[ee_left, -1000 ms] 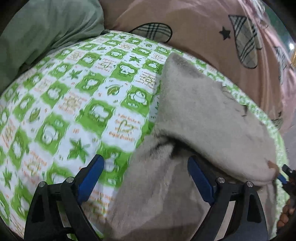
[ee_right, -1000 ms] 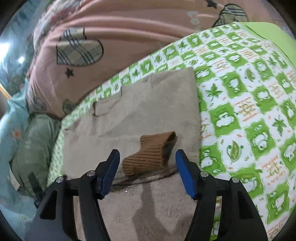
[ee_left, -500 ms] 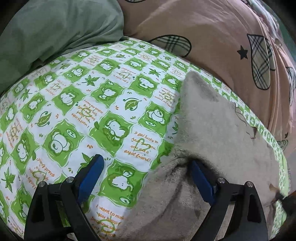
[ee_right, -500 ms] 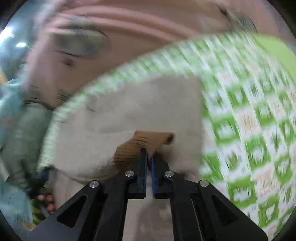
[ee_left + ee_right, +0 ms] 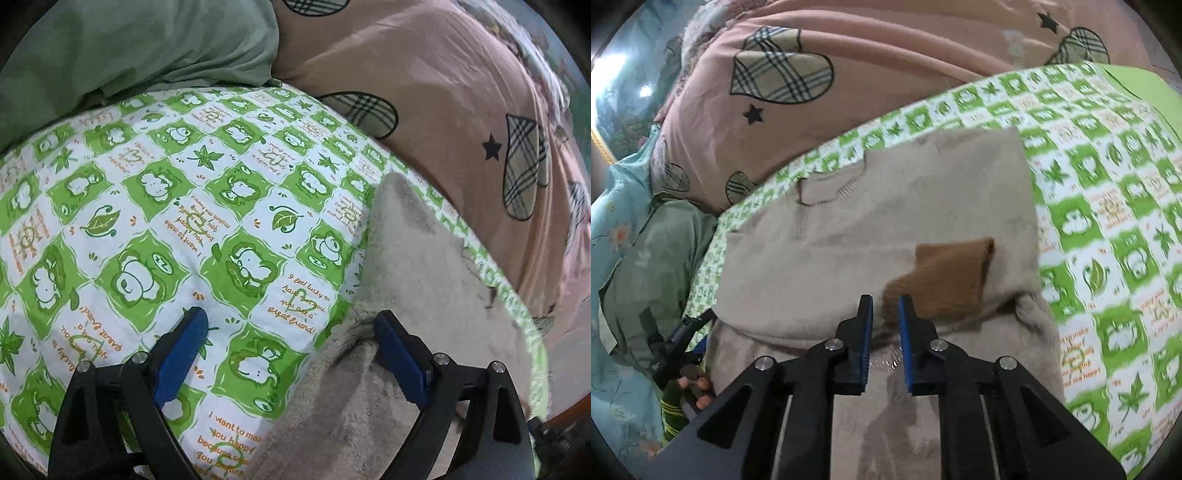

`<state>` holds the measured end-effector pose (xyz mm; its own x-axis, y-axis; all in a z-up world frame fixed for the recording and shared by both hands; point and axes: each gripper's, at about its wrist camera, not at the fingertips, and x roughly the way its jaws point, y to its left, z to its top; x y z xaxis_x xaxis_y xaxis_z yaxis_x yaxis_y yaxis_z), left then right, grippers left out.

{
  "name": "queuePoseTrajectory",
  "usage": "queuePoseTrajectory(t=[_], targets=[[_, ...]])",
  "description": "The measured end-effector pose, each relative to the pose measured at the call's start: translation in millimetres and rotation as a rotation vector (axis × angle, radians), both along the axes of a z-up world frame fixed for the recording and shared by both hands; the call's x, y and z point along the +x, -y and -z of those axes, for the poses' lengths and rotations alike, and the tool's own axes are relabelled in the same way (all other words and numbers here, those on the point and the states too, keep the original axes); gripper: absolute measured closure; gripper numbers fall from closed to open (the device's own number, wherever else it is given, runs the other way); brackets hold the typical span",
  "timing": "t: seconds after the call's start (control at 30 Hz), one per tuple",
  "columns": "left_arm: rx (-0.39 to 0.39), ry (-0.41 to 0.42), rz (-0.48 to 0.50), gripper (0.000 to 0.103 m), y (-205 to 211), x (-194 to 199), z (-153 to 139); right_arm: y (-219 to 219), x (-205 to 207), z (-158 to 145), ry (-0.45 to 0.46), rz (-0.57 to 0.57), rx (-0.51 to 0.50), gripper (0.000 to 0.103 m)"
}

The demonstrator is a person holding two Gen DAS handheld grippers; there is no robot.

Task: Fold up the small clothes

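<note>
A beige fuzzy sweater (image 5: 879, 206) lies on the green-and-white checked sheet (image 5: 1108, 206), its upper part folded over its lower part. A brown ribbed cuff (image 5: 945, 277) lies on the fold. My right gripper (image 5: 885, 306) hovers just in front of the cuff, jaws a small gap apart and holding nothing. In the left wrist view the sweater (image 5: 424, 295) fills the lower right. My left gripper (image 5: 290, 325) is wide open over the sweater's left edge and the sheet (image 5: 166, 221), with its right finger (image 5: 397, 354) resting on the sweater.
A pink blanket with plaid hearts (image 5: 812, 81) is bunched behind the sheet, also in the left wrist view (image 5: 461, 110). A green pillow (image 5: 129, 48) lies at the back left. The hand on the left gripper (image 5: 690, 384) shows at the sweater's left edge.
My right gripper closed on the brown cuff, then opened slightly and let it go; the cuff now lies further right on the fold. My left gripper stayed open and shifted left.
</note>
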<state>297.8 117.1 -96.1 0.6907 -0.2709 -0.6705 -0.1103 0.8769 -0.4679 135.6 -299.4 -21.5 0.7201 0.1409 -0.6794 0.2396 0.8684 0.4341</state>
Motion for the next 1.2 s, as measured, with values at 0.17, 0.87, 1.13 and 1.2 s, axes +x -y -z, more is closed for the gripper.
queuePoseTrajectory(t=[0.17,0.87,1.13,1.2], targets=[[-0.096,-0.028,0.112,0.01,-10.7,-22.5,-9.7,-2.9,-40.0,-11.9,0.028,-0.022,0.039,0.057],[-0.313,-0.106,0.553,0.008,-43.0,-241.8,-1.6,-4.9,-175.5,50.6,-0.054,-0.339,0.444,0.043],[-0.371,-0.085,0.662,0.011,-42.6,-273.7,1.8,-47.9,-243.9,50.9,0.043,-0.425,0.463,0.043],[-0.371,-0.089,0.67,0.014,-42.5,-272.8,2.8,-51.3,-250.5,53.1,0.039,-0.431,0.471,0.043]])
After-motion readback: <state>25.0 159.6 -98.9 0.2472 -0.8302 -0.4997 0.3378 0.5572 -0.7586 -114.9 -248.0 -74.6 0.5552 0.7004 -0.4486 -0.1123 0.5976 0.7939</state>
